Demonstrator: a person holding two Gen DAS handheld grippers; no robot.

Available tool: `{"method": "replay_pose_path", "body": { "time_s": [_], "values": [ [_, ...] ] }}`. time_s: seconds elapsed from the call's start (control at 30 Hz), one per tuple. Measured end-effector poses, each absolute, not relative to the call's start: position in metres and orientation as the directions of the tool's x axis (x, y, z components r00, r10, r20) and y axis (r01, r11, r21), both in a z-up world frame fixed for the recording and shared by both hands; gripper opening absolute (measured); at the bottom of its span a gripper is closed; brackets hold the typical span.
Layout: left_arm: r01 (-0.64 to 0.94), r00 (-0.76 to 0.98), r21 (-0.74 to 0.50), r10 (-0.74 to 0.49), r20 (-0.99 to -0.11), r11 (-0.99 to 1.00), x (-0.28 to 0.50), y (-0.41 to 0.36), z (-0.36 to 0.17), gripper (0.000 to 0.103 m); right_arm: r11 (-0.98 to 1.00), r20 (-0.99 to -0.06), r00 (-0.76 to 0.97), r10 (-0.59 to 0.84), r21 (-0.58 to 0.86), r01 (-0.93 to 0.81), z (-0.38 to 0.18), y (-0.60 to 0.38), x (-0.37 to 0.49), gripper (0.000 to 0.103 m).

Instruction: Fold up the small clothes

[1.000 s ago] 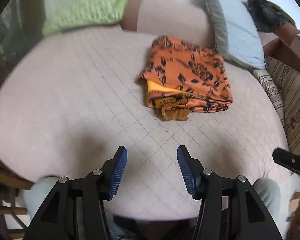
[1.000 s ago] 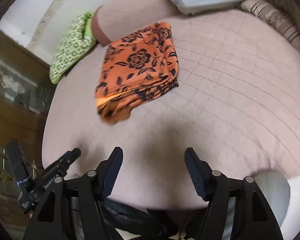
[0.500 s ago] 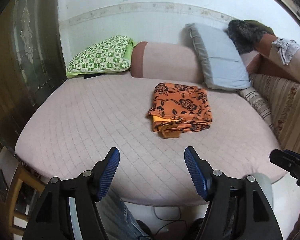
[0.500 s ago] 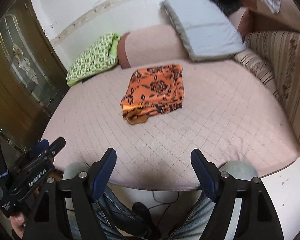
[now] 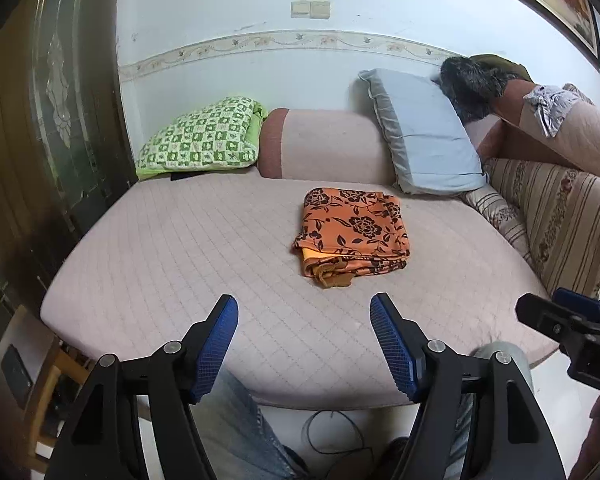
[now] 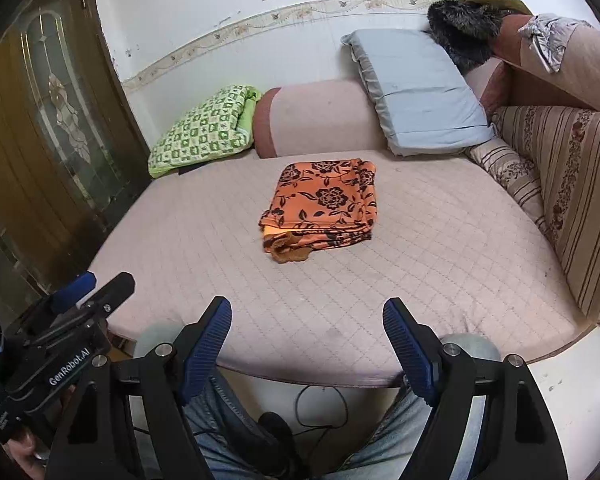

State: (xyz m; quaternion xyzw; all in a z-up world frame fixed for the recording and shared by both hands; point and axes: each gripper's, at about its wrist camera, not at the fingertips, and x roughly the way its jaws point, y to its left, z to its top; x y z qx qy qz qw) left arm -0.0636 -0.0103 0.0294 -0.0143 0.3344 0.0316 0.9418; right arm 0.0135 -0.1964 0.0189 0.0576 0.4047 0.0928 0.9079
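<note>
Orange garment (image 5: 352,232) lies folded mid-mattress (image 5: 180,264) (quilted surface bare on all sides); we hold left gripper (image 5: 304,340) and right gripper (image 6: 307,338) spread wide, gripping nothing, near its front edge.

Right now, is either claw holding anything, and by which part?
Nothing is held. The left claw and right claw are both open and empty, short of the folded orange floral garment, which lies on the bed.
</note>
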Motion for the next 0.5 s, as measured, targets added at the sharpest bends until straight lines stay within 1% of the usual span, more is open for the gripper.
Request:
{"method": "replay_pose_path", "body": {
  "time_s": [0.33,0.5],
  "values": [
    [-0.046,0.766,0.002,0.036,-0.642,0.999,-0.061,0.0,0.039,0.071,0.984,-0.706,0.687,0.173,0.149,-0.096,0.029,-0.203,0.006,0.08],
    [-0.035,0.774,0.006,0.03,-0.633,0.999,-0.063,0.004,0.044,0.071,0.985,-0.704,0.689,0.173,0.144,-0.1,0.03,-0.202,0.004,0.08]
  ]
}}
